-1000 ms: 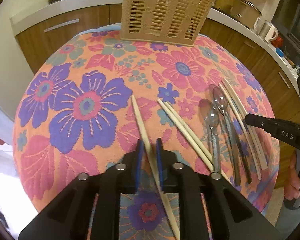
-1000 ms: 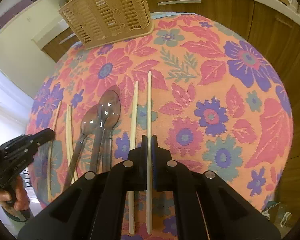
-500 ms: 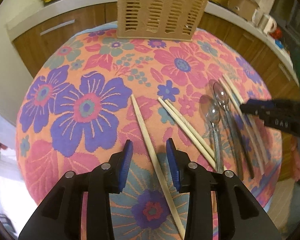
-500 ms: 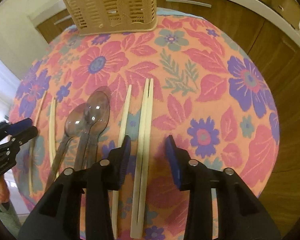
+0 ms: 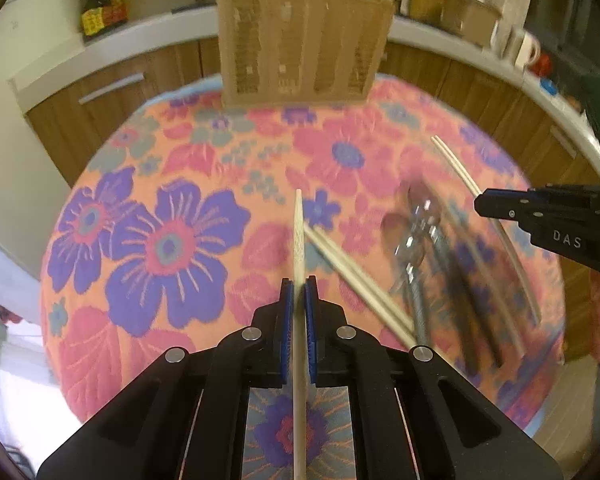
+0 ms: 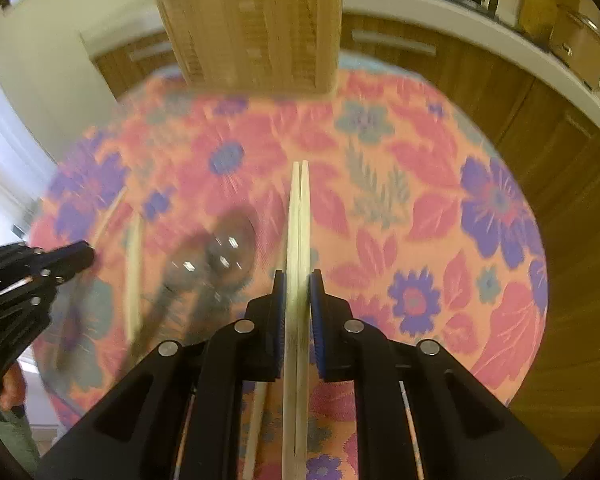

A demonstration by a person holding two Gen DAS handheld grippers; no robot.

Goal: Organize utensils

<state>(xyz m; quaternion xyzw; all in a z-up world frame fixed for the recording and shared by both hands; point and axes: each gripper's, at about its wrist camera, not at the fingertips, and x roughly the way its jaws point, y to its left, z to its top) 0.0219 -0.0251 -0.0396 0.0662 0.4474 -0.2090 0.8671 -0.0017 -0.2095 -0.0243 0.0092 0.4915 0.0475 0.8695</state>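
My left gripper (image 5: 299, 286) is shut on a single pale chopstick (image 5: 299, 236) and holds it above the floral tablecloth, pointing at the beige lattice basket (image 5: 304, 40). My right gripper (image 6: 298, 280) is shut on a pair of chopsticks (image 6: 299, 216), also lifted and pointing at the basket (image 6: 256, 28). Two clear plastic spoons (image 5: 416, 232) lie on the cloth between the grippers; they also show in the right wrist view (image 6: 220, 256). A pair of chopsticks (image 5: 356, 276) lies beside the left gripper. The right gripper shows in the left wrist view (image 5: 540, 216).
The round table (image 5: 148, 240) has a floral cloth and falls away on all sides. A loose chopstick (image 6: 134, 272) lies left of the spoons, another (image 6: 256, 432) under the right gripper. Wooden cabinets and a white counter (image 5: 112, 56) with a mug (image 5: 526, 46) stand behind.
Both grippers were open half a second ago and have closed, the left on one chopstick, the right on a pair. Both have lifted and swung toward the basket; the view is motion-blurred.
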